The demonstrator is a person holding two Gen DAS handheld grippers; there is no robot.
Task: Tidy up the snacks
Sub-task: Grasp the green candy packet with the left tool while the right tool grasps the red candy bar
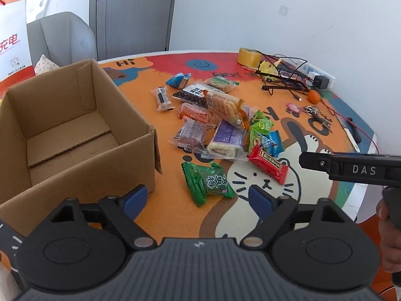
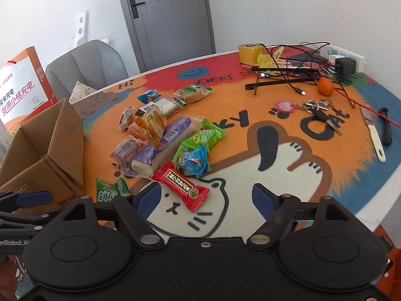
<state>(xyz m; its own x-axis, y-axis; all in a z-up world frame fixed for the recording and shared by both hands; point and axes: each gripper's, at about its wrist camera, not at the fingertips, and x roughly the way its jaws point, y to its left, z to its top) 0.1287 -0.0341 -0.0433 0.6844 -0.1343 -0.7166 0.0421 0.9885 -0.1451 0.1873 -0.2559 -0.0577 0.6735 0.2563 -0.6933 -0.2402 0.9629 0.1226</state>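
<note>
A pile of wrapped snacks [image 1: 220, 115] lies on the cartoon-cat table mat [image 1: 175, 215], also in the right wrist view [image 2: 163, 135]. An open, empty cardboard box [image 1: 70, 130] stands left of the pile; its corner shows in the right wrist view [image 2: 50, 150]. My left gripper [image 1: 198, 198] is open and empty, just short of a green snack packet [image 1: 208, 183]. My right gripper [image 2: 204, 197] is open and empty, with a red snack bar [image 2: 181, 185] lying between its fingers on the mat. The red bar also shows in the left wrist view [image 1: 269, 164].
At the far right of the table lie a yellow tape roll [image 2: 250, 52], tangled cables with a charger [image 2: 343, 66], an orange fruit [image 2: 325, 86], keys [image 2: 318, 107] and a white-handled knife [image 2: 374, 135]. A grey chair [image 2: 87, 65] and a paper bag [image 2: 22, 87] stand behind the box.
</note>
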